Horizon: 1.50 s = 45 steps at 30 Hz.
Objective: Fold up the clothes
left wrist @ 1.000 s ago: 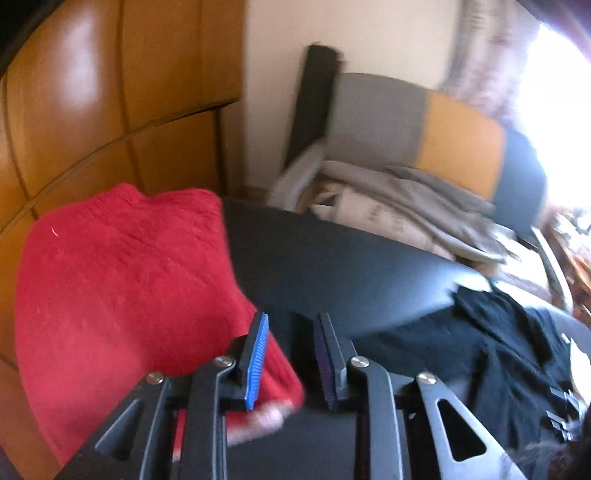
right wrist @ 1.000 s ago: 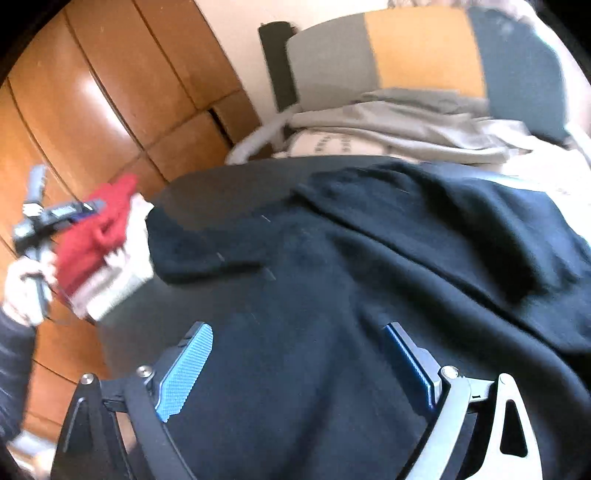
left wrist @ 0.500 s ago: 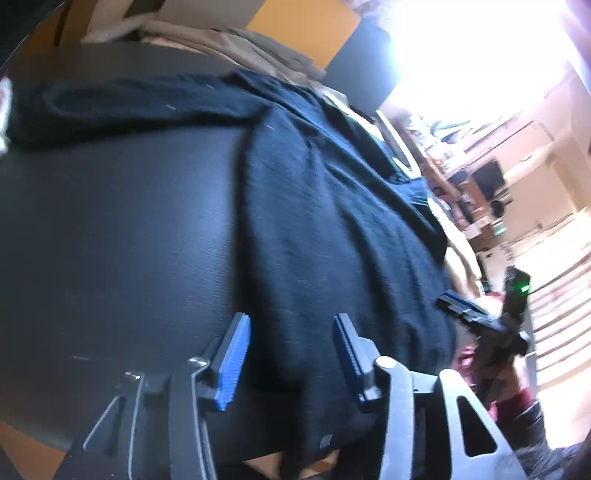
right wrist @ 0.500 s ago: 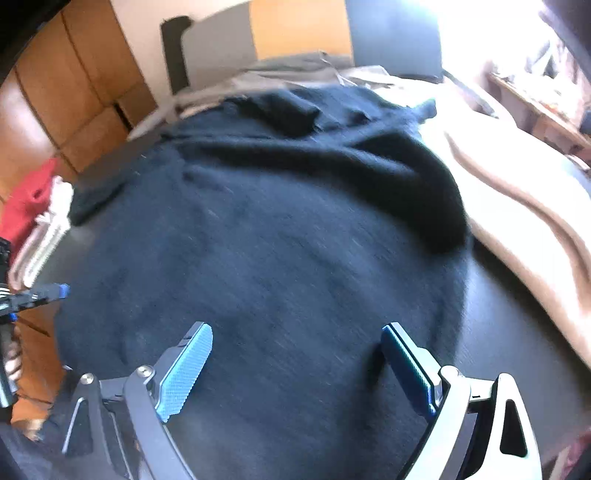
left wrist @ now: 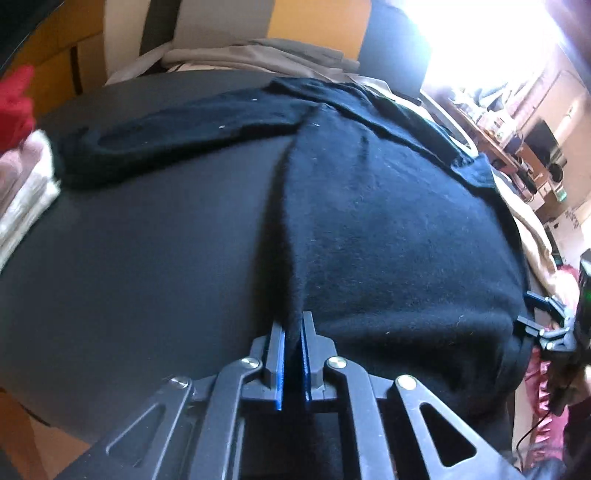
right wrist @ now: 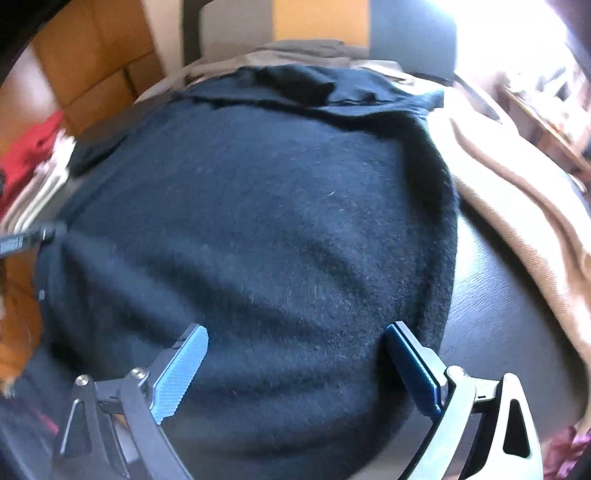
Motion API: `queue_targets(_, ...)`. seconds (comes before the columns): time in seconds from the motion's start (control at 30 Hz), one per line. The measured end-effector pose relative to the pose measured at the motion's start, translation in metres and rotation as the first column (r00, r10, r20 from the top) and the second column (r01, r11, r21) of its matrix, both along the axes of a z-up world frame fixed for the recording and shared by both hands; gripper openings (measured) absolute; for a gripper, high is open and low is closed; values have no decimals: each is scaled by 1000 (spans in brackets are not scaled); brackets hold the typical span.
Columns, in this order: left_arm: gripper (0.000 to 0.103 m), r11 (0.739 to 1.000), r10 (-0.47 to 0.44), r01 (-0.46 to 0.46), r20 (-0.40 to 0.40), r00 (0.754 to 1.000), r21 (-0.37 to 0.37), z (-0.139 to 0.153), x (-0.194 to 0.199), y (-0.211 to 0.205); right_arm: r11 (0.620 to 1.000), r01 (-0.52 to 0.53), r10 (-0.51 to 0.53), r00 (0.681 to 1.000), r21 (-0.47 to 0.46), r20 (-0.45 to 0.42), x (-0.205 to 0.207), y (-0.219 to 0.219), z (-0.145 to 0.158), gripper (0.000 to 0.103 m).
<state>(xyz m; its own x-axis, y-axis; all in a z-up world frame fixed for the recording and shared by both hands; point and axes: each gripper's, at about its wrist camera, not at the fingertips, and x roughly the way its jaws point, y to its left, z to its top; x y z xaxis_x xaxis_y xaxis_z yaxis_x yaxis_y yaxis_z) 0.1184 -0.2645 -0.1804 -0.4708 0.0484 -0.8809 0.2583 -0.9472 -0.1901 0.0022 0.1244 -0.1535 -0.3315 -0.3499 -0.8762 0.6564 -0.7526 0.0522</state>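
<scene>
A black knit sweater [left wrist: 388,221] lies spread on a dark table [left wrist: 147,266], one sleeve [left wrist: 177,136] stretched to the left. My left gripper [left wrist: 293,328] is shut on the sweater's left side edge near the hem. In the right wrist view the sweater [right wrist: 258,221] fills the middle. My right gripper [right wrist: 295,354] is open, its blue-padded fingers [right wrist: 181,365] straddling the sweater's near edge without closing on it. The right gripper also shows in the left wrist view [left wrist: 543,325] at the sweater's right edge.
Folded red [left wrist: 14,99] and white [left wrist: 26,188] clothes are stacked at the table's left. A beige garment [right wrist: 517,206] lies right of the sweater. A chair [left wrist: 303,33] piled with grey clothes stands behind. Wooden cabinets [right wrist: 85,59] at the back left.
My left gripper left the red garment, swung to the black sweater and closed on its left edge. My right gripper moved down to the sweater's near right edge, still open.
</scene>
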Motion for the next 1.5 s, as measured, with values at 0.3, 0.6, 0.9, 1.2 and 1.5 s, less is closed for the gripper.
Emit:
queue_targets(0.3,23,998,40,-33,-120,992,59,30,19,-13,984,123,-120,992,-130,31,4,7,27,103)
queue_targets(0.6,40,992,-116,125,-259,959,18,44,-81,13,949,223,-222,975,-223,31,-61,-23,38,103)
queue_targets(0.9,40,996,-92,90,-184,979,-18,-14,-75,9,960,256,-252,967,-116,51,-76,-22,1,103)
queue_targets(1.2,41,998,-54,47,-141,989,-52,-12,-67,8,983,176,-179,982,-56,-66,-42,-6,-4,103)
queue_targets(1.5,41,1000,-15,10,-186,982,-25,24,-100,0,940,294,-310,948,-173,-73,-109,36,39,89)
